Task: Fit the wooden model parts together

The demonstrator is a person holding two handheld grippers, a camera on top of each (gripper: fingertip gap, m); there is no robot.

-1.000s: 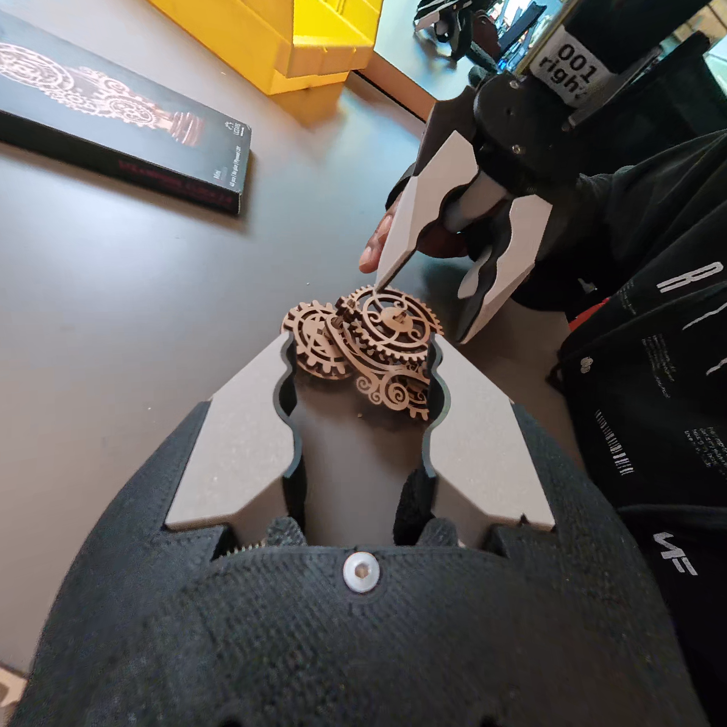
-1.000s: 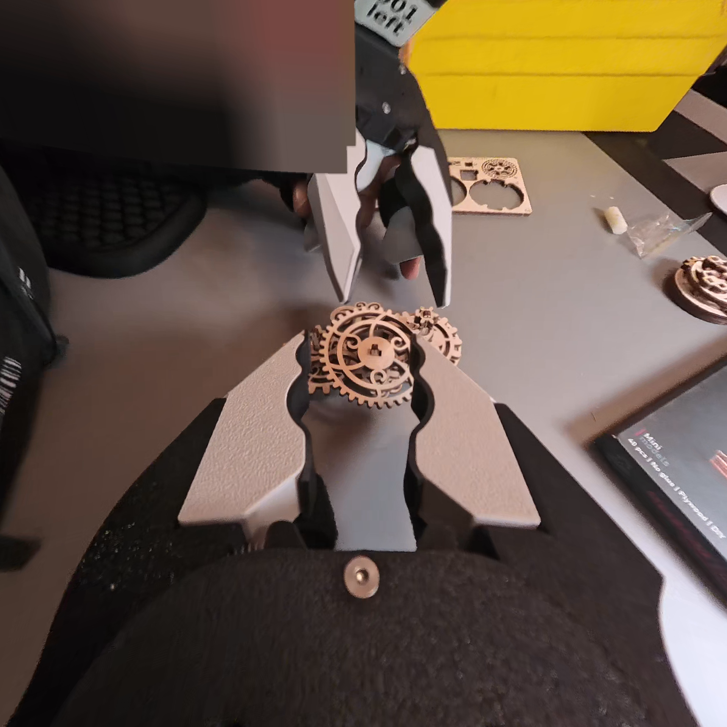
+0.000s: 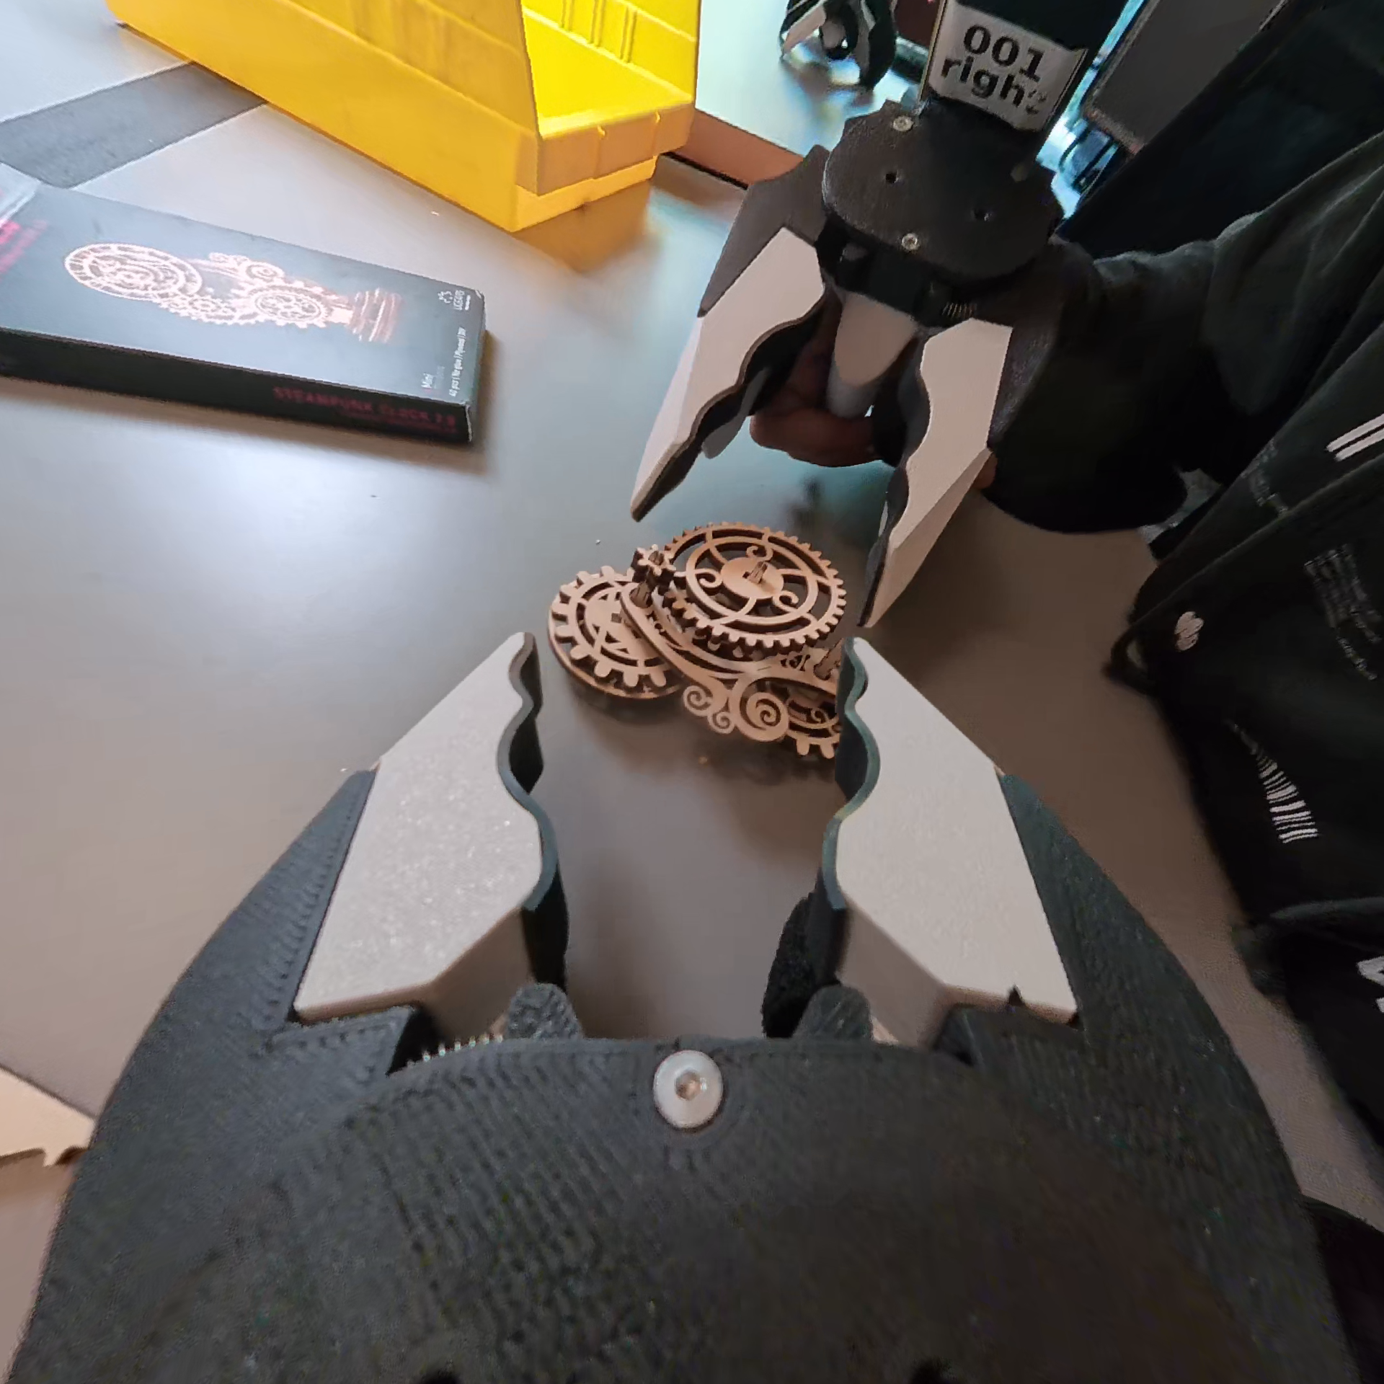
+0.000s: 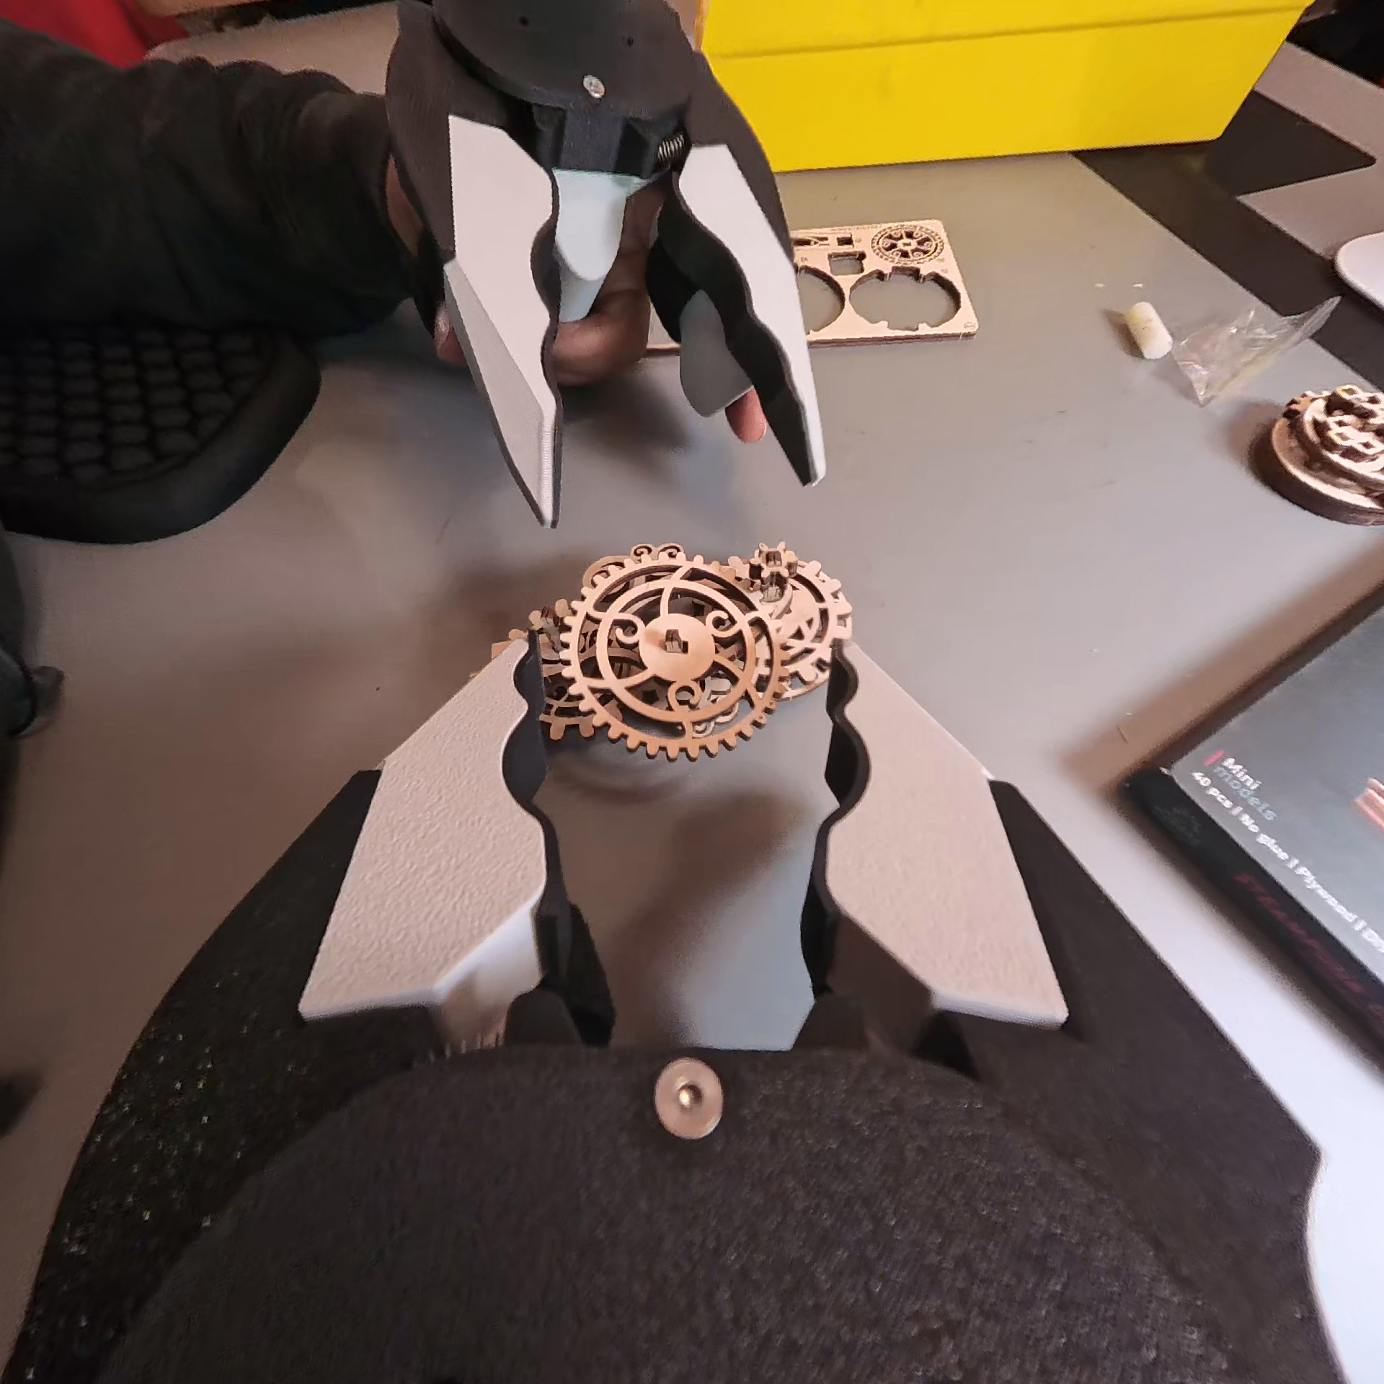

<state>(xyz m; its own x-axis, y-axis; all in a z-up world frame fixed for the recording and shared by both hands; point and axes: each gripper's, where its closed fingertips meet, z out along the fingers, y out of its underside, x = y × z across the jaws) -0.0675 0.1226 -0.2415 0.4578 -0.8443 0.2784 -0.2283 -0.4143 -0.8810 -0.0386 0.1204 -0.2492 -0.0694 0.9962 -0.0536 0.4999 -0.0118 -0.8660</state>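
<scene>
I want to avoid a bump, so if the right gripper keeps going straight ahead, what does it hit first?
Probably the big gear of the wooden model, which lies between the open right gripper's fingertips; depth is uncertain.

Printed writing shows in a few places, none of it given here. A white tag point(image 3: 992, 71) with dark characters sits on top of the right gripper point(image 3: 753, 569) in the left wrist view. The flat black box point(image 3: 232, 329) on the desk point(image 3: 225, 599) carries small white and red lettering along its edge and corner; the right wrist view shows more of that box point(image 4: 1288, 839). White print and a barcode mark the person's black garment point(image 3: 1288, 786).
</scene>
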